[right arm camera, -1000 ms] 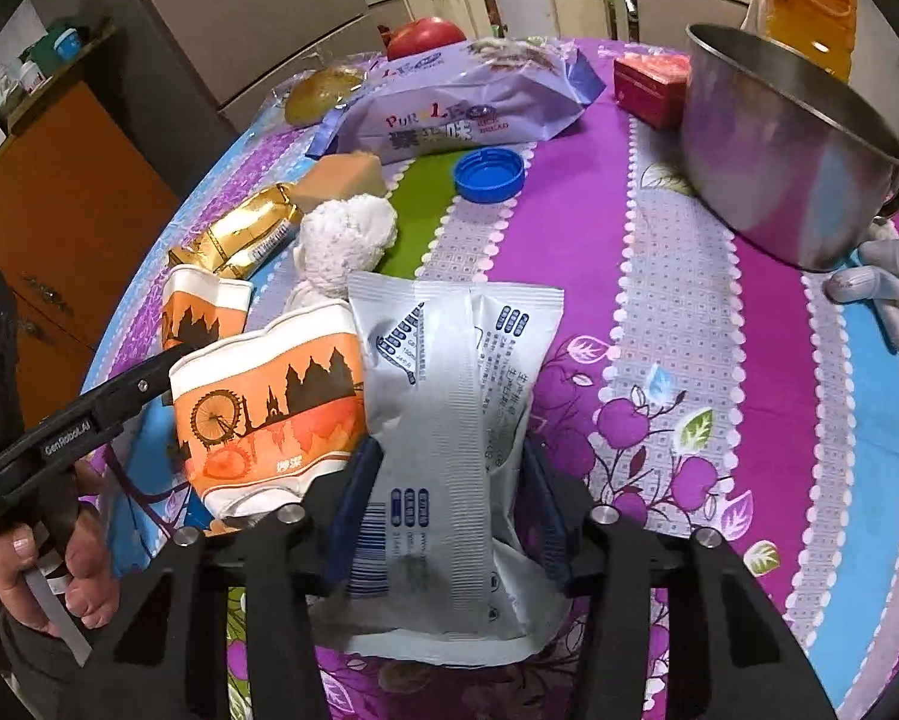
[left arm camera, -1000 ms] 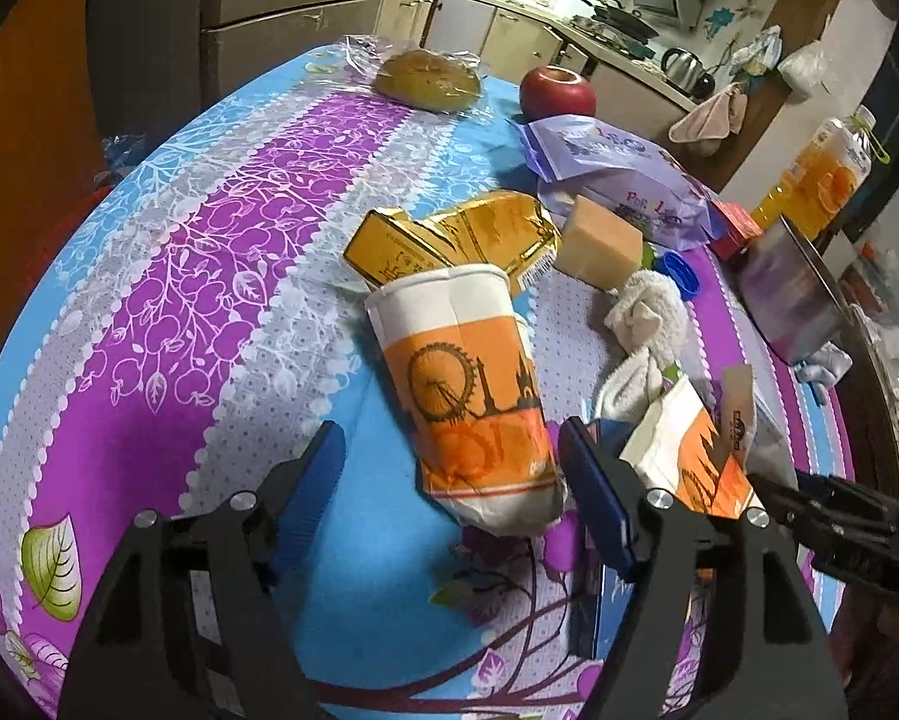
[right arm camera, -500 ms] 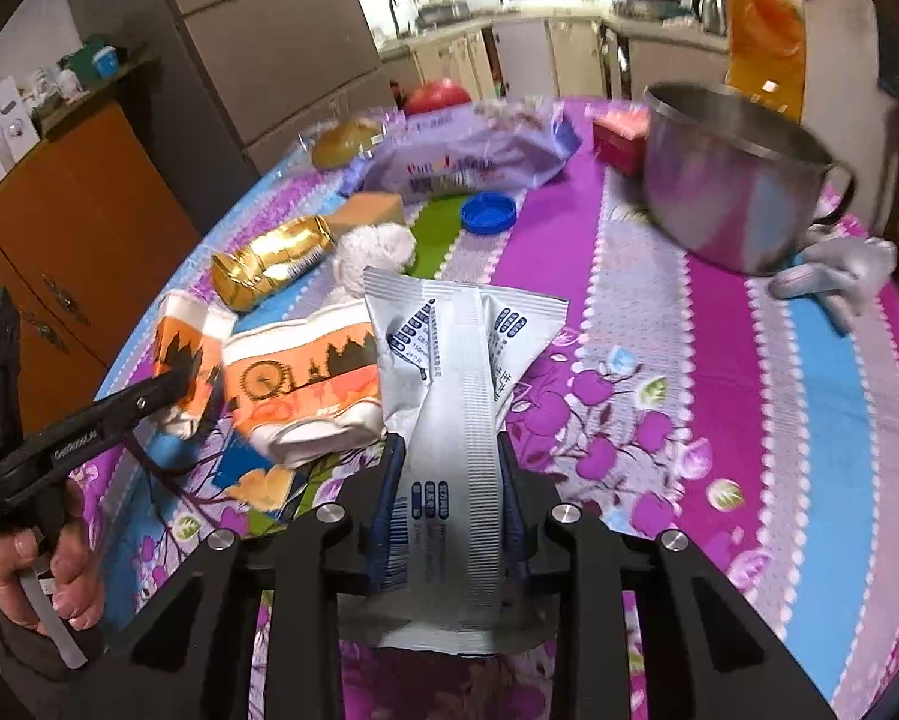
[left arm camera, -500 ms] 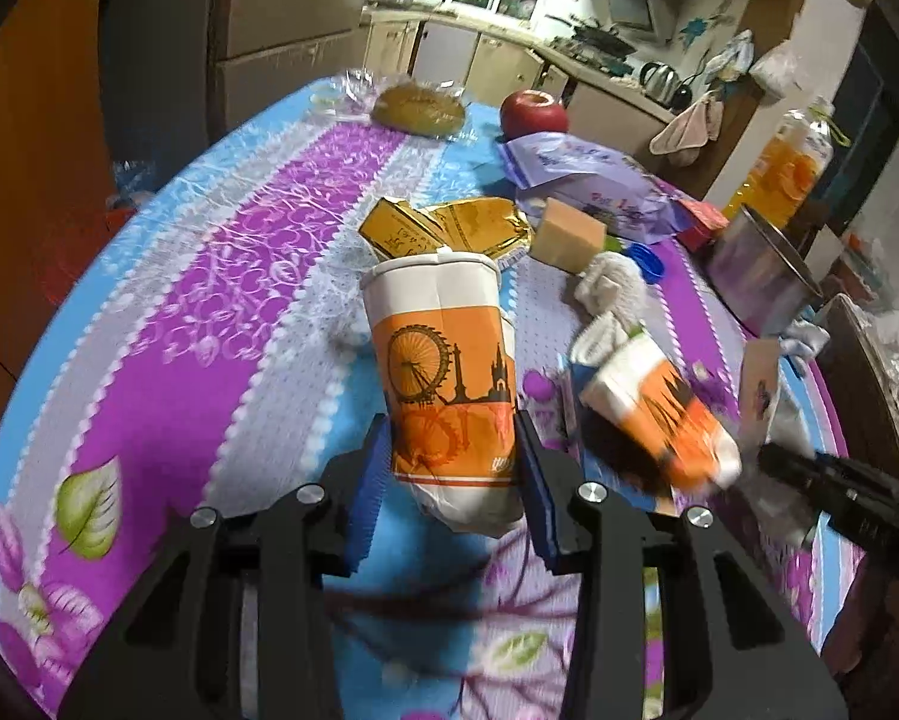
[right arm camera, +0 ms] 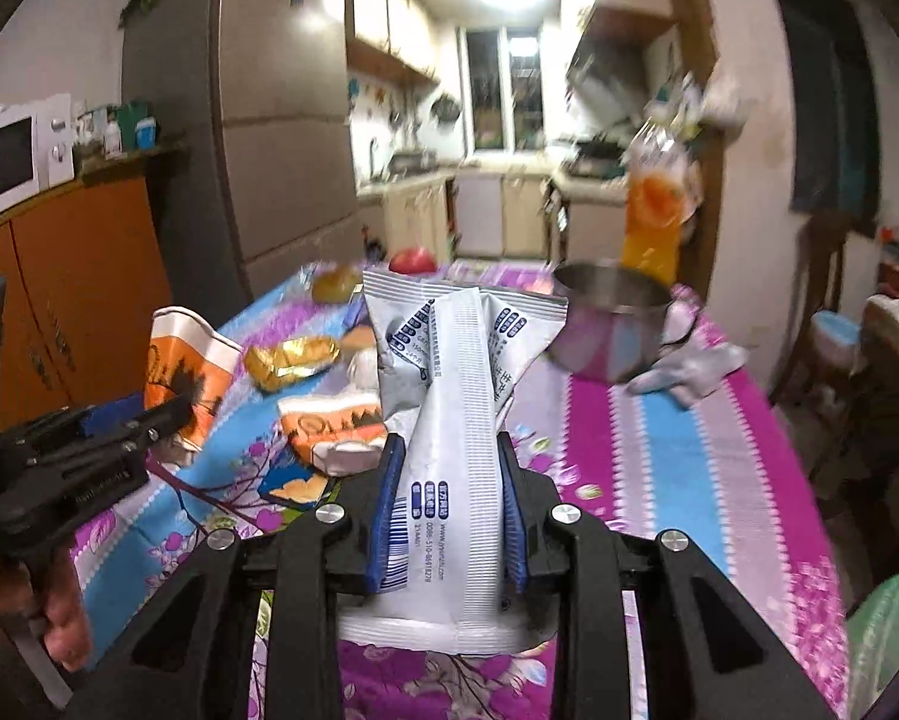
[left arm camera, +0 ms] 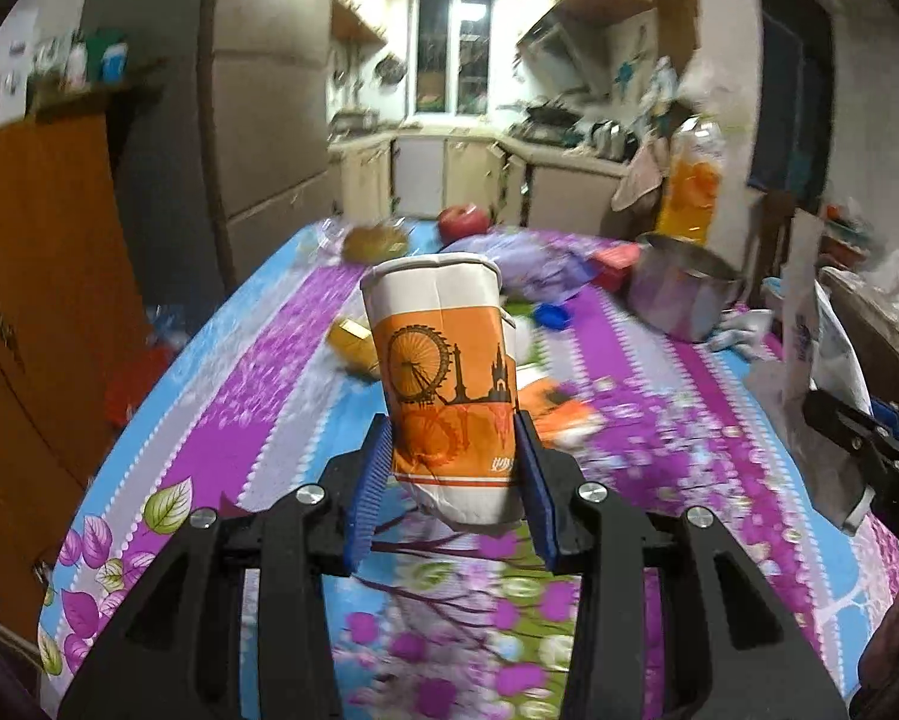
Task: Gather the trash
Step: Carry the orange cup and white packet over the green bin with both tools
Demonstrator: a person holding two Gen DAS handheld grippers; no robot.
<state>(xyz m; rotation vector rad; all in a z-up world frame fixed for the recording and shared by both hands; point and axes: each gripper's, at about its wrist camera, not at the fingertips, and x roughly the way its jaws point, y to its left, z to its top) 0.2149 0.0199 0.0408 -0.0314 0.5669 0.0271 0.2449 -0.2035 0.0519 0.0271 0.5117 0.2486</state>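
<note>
Paper cup (left arm camera: 446, 384) between left jaws

— What do we see at the far end of the table (left arm camera: 257, 396)?
— We note a red apple (left arm camera: 462, 219) beside a bagged bun (left arm camera: 372, 243); a purple snack packet (left arm camera: 533, 267) lies nearer.
— And on the right side?
— We see a steel pot (right arm camera: 611, 318) with an orange juice bottle (right arm camera: 653, 210) behind it; a red box (left arm camera: 614, 264) sits just beside the pot; a blue bottle cap (left arm camera: 551, 317) lies on the floral cloth; a microwave (right arm camera: 11, 162) stands on the orange cabinet (right arm camera: 89, 276).
</note>
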